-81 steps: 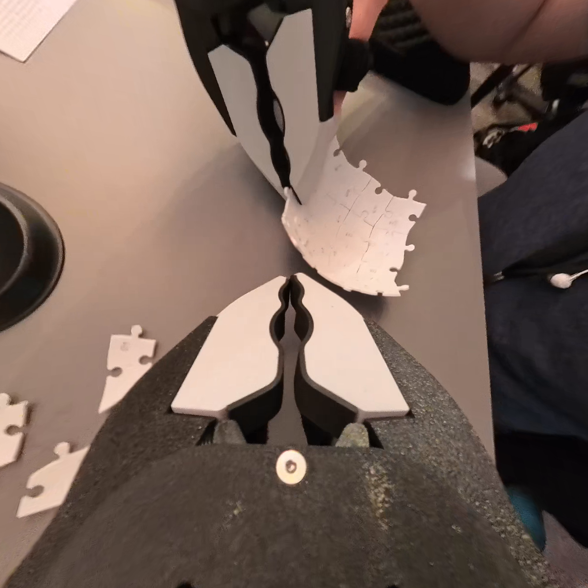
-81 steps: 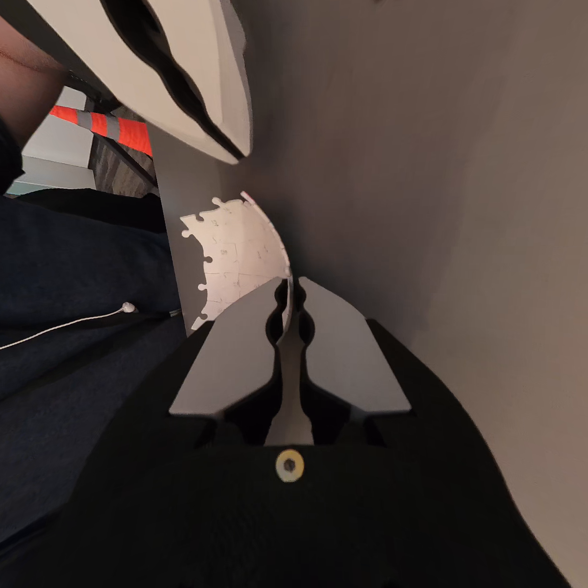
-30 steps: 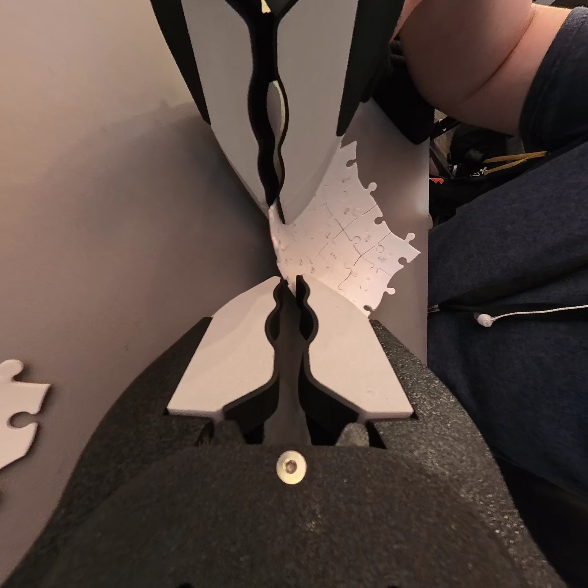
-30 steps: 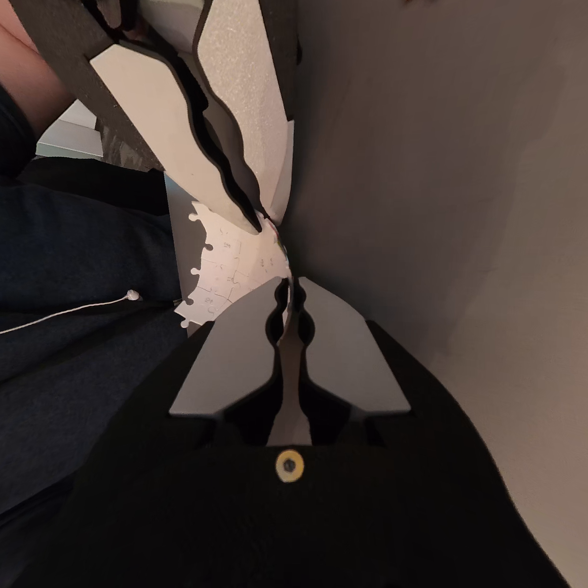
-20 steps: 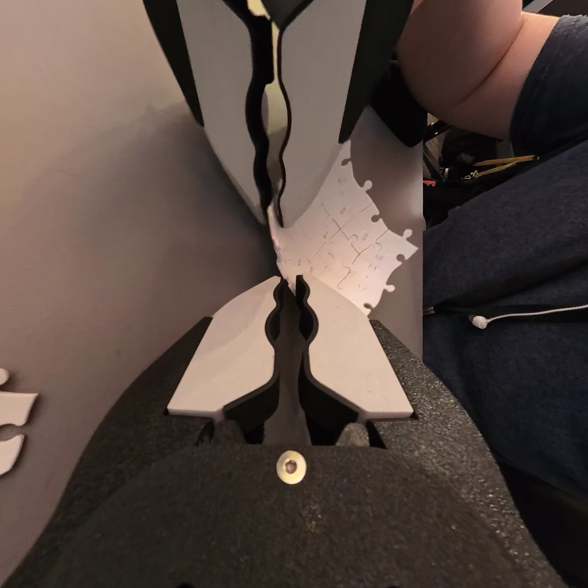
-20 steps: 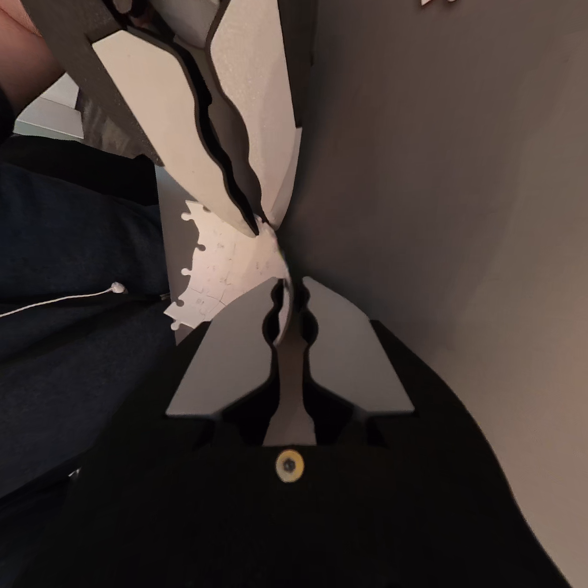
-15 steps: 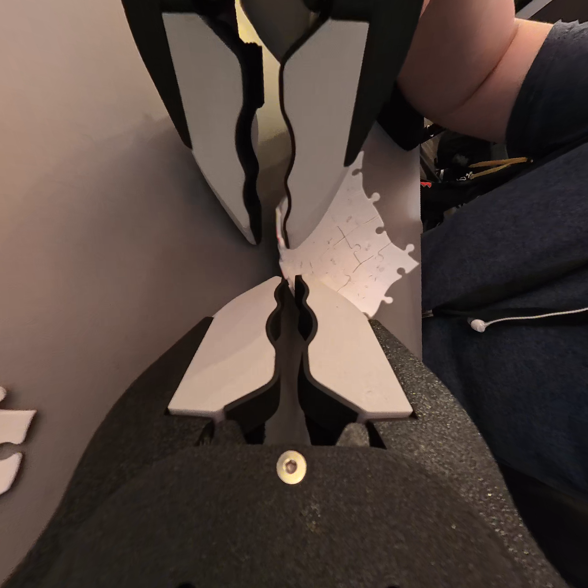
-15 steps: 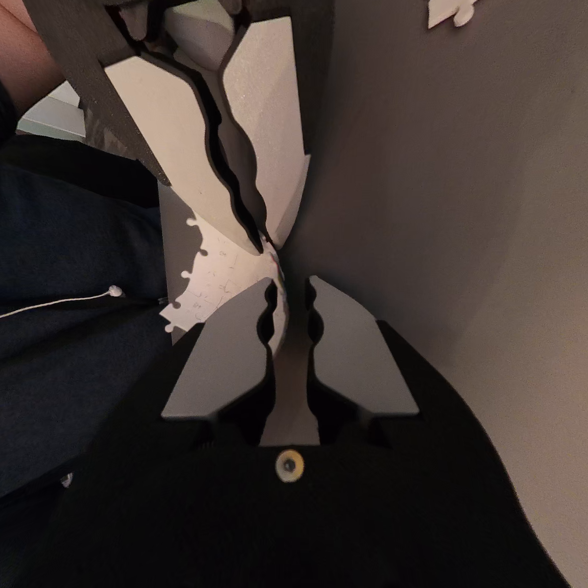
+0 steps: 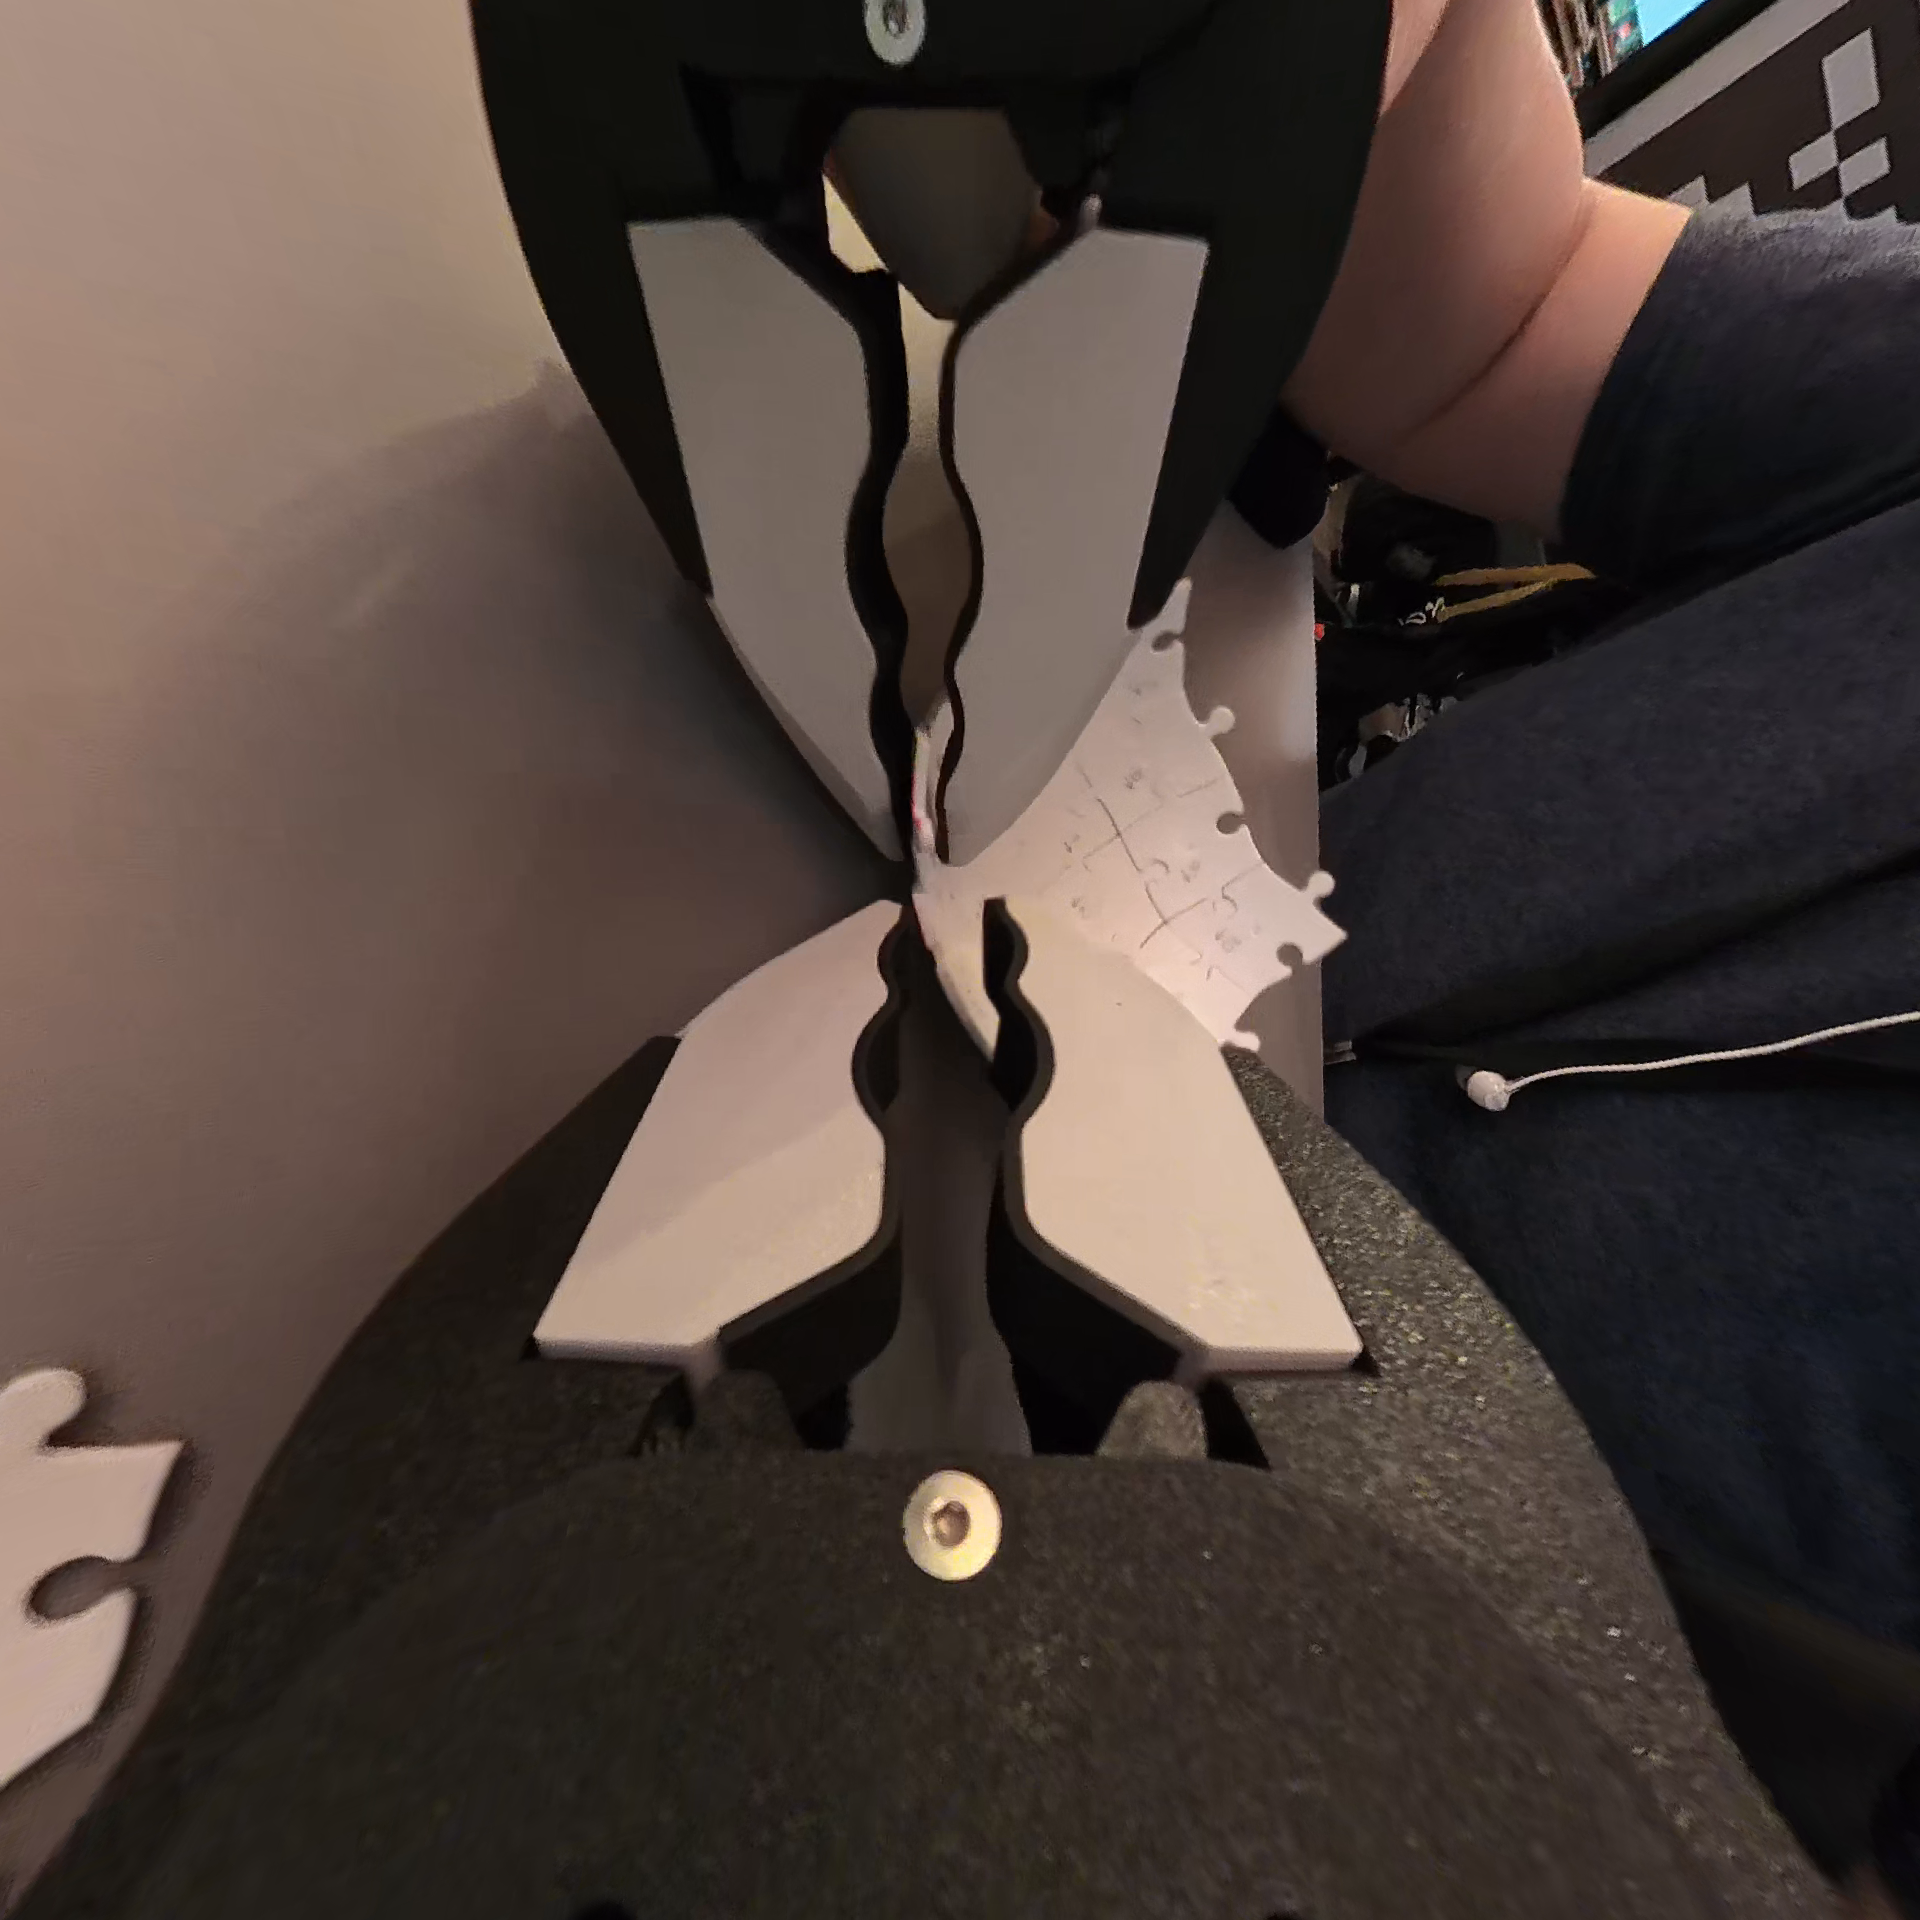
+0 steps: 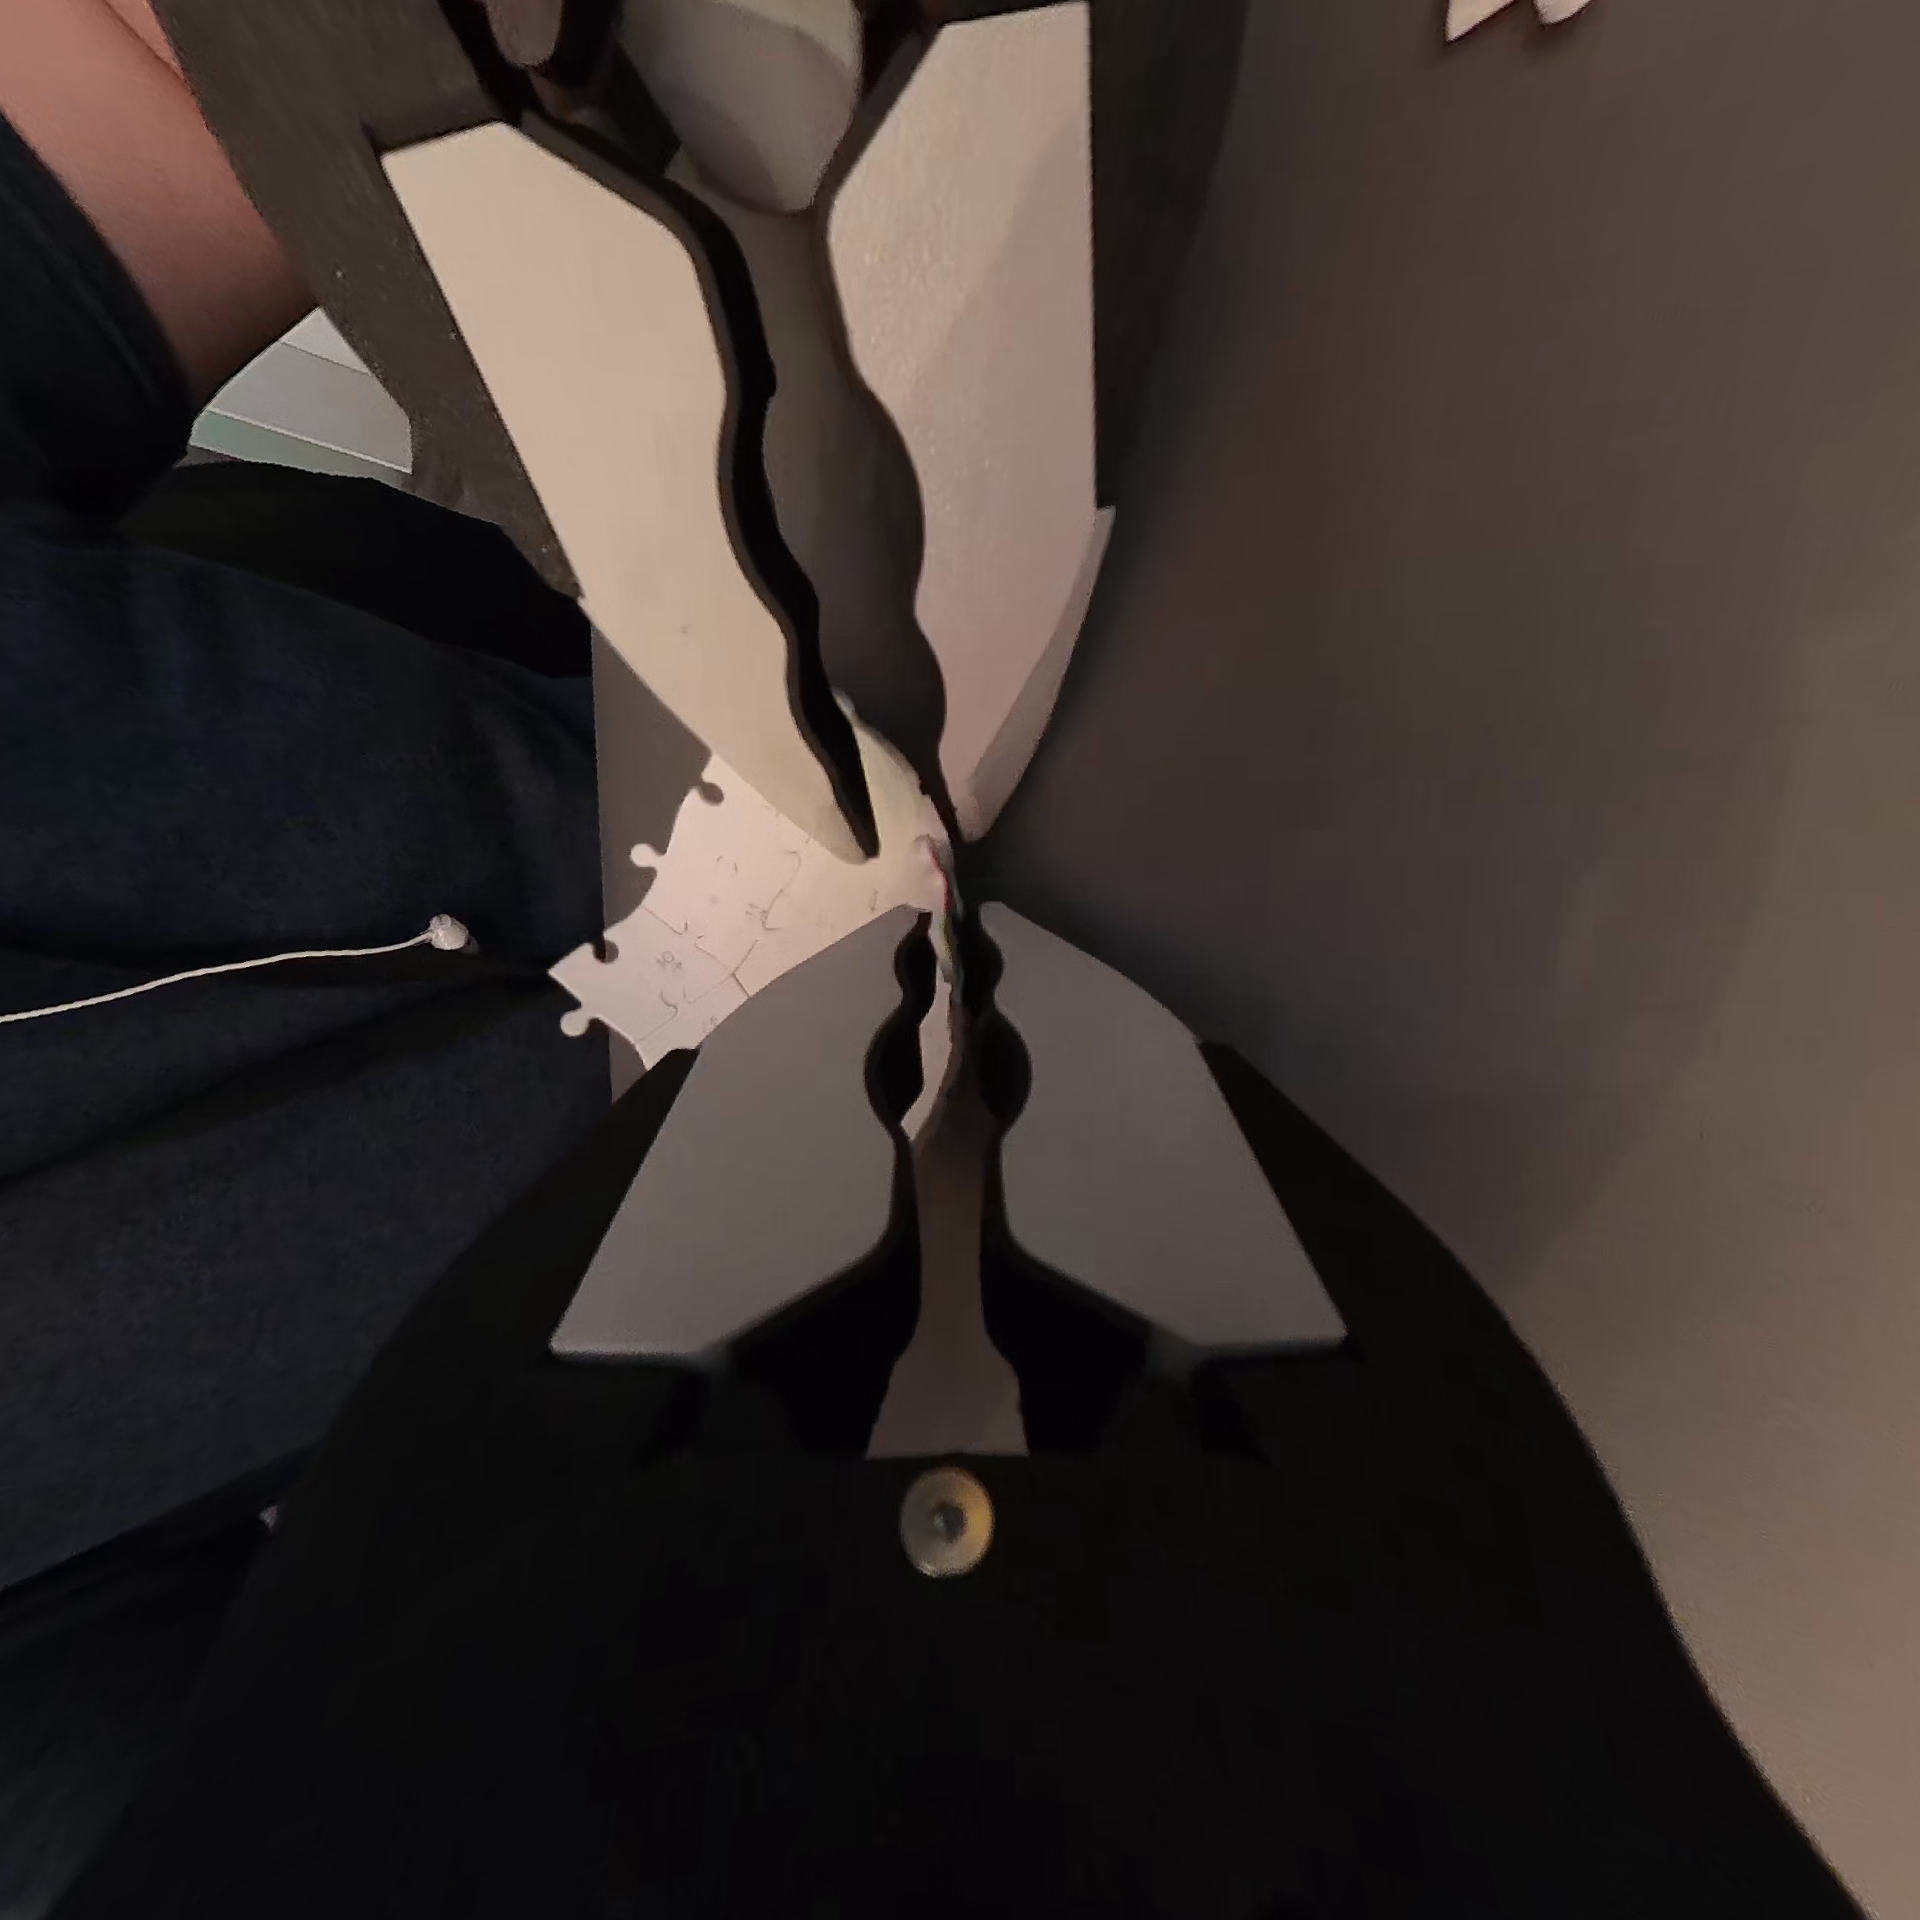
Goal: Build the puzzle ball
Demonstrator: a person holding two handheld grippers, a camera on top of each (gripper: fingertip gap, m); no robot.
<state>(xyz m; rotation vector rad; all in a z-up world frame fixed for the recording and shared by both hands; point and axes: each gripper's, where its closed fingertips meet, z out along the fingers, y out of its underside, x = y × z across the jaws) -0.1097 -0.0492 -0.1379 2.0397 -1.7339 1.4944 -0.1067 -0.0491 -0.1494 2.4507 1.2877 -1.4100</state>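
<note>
1. Centrally, a curved white panel of joined puzzle pieces point(image 9: 1164, 873) is held over the edge of a grey table point(image 9: 312, 727).
2. Left gripper point(image 9: 951, 914) has narrow jaws with the panel's edge between them; contact is unclear.
3. Right gripper point(image 10: 951, 920) pinches the same edge, tip to tip with the left.
4. One loose white puzzle piece point(image 9: 73, 1496) lies on the table.
</note>
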